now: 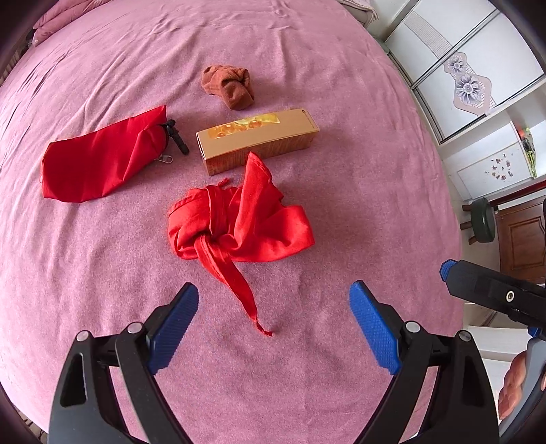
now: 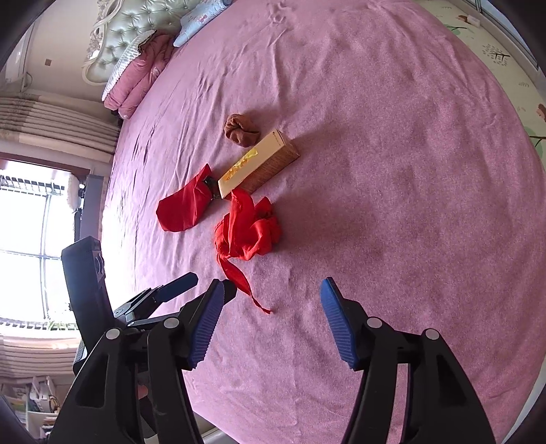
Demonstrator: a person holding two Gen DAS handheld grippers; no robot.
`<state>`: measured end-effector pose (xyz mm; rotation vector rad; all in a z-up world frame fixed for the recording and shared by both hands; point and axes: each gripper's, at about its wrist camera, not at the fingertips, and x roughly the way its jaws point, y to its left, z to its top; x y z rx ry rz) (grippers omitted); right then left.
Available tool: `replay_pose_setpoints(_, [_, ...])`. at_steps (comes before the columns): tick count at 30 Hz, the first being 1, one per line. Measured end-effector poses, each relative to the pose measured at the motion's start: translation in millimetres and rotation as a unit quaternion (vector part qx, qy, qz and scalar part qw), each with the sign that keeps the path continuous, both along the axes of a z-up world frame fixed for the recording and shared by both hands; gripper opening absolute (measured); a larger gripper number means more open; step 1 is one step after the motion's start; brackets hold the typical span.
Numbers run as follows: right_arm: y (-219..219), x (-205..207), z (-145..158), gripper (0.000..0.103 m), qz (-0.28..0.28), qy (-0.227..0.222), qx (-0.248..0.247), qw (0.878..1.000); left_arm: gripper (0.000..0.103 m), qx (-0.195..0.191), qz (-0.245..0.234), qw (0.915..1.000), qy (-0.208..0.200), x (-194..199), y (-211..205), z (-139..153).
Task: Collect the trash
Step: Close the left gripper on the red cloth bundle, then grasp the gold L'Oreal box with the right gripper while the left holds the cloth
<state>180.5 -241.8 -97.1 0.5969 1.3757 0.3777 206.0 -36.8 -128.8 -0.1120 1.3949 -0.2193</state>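
Observation:
On the pink bed cover lie a knotted red scarf [image 1: 239, 225] [image 2: 247, 232], a gold cardboard box [image 1: 256, 138] [image 2: 259, 162], a red pouch [image 1: 102, 160] [image 2: 184, 206] with a black clip, and a balled brown cloth [image 1: 228, 85] [image 2: 240, 131]. My left gripper [image 1: 273, 321] stands open just short of the scarf's trailing tail, nothing between its blue pads. My right gripper [image 2: 269, 321] is open too, empty, with the tail's tip lying just beyond its gap. The right gripper's finger shows at the edge of the left wrist view [image 1: 477, 283].
The pink bed cover [image 1: 341, 102] [image 2: 392, 170] spreads wide around the items. Pillows [image 2: 143, 71] and a padded headboard [image 2: 136, 24] lie at the far end. A white wardrobe [image 1: 460, 68] and dark stool [image 1: 481, 222] stand beside the bed. A window [image 2: 24, 239] is at left.

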Motion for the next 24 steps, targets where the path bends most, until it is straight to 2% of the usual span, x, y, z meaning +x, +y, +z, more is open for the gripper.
replay_pose_setpoints(5, [5.8,20.1,-18.8,0.058,0.004,0.017,0.001,1.0,0.089,0.008,-0.008,0.9999,0.013,29.5,3.1,-22.4])
replay_pose_setpoints(12, [5.3,43.4,-39.1,0.058,-0.003,0.038,0.006,0.999,0.089,-0.005,-0.006,0.9991,0.042,53.4,-3.3,-56.1])
replay_pose_setpoints(13, [5.4,46.6,-41.0,0.058,-0.005,0.041,0.009,0.999,0.085,-0.007,-0.005,0.999,0.044,55.2,-4.1,-59.2])
replay_pose_setpoints(15, [6.6,52.8,-44.5,0.058,-0.006,0.044,0.009,0.999,0.07,-0.008,-0.004,0.9987,0.05,58.6,-4.7,-65.4])
replay_pose_setpoints(17, [10.8,59.0,-46.6,0.058,0.0,0.043,0.001,0.999,0.049,0.001,0.003,0.9985,0.054,60.8,-2.0,-70.3])
replay_pose_setpoints(20, [17.9,68.4,-48.3,0.058,0.008,0.04,-0.001,0.999,0.03,-0.018,0.025,0.9979,0.056,62.3,13.0,-71.6])
replay_pose_setpoints(24, [28.5,81.5,-51.7,0.059,0.008,0.042,0.002,0.999,0.02,-0.056,0.049,0.9956,0.057,59.1,34.1,-66.6])
